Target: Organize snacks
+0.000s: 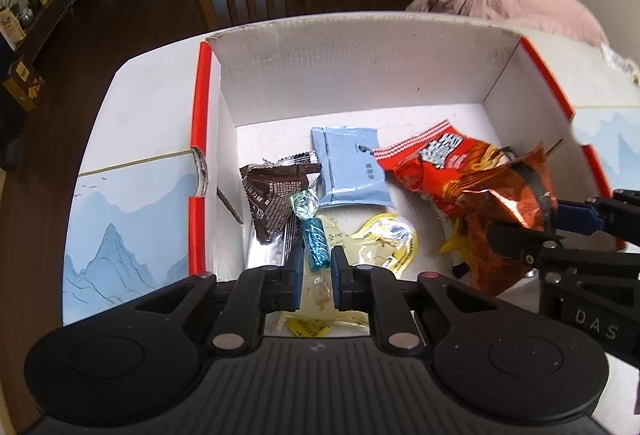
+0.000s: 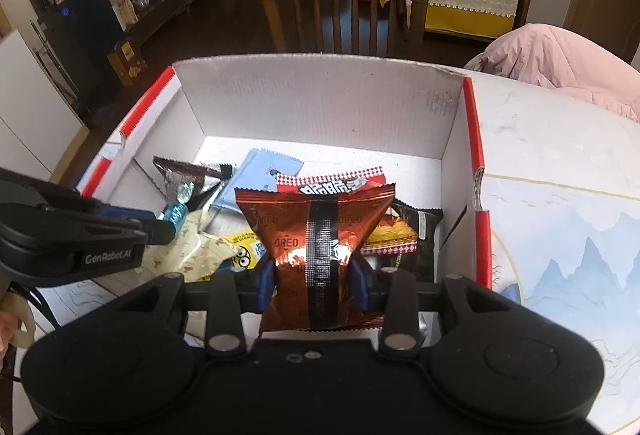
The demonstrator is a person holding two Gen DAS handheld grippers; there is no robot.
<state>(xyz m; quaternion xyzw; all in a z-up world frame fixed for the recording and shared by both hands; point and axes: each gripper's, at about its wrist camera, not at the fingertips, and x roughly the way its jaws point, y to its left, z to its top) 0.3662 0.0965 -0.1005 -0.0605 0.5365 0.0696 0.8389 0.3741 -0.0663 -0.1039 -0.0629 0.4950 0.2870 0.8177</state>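
Observation:
A white cardboard box [image 1: 352,67] with red edges holds several snack packets. Over its near part, my left gripper [image 1: 318,267] is shut on a small blue wrapped candy [image 1: 316,243], which sticks out past the pads above a yellow packet [image 1: 384,239]. From the right wrist view the left gripper [image 2: 162,225] comes in from the left with the candy [image 2: 176,213] at its tip. My right gripper [image 2: 314,285] is shut on a shiny copper Oreo packet [image 2: 316,247], pinched at the waist and held upright over the box [image 2: 320,95]. The left wrist view shows the right gripper [image 1: 548,225] with this packet [image 1: 500,203] at the right.
Lying in the box are a brown packet [image 1: 276,195], a light-blue packet [image 1: 348,171], a red packet [image 1: 420,163] and a black packet [image 2: 420,227]. The box stands on a table [image 1: 120,195] printed with blue mountains. A wooden chair [image 2: 344,11] and a pink garment [image 2: 560,63] lie beyond.

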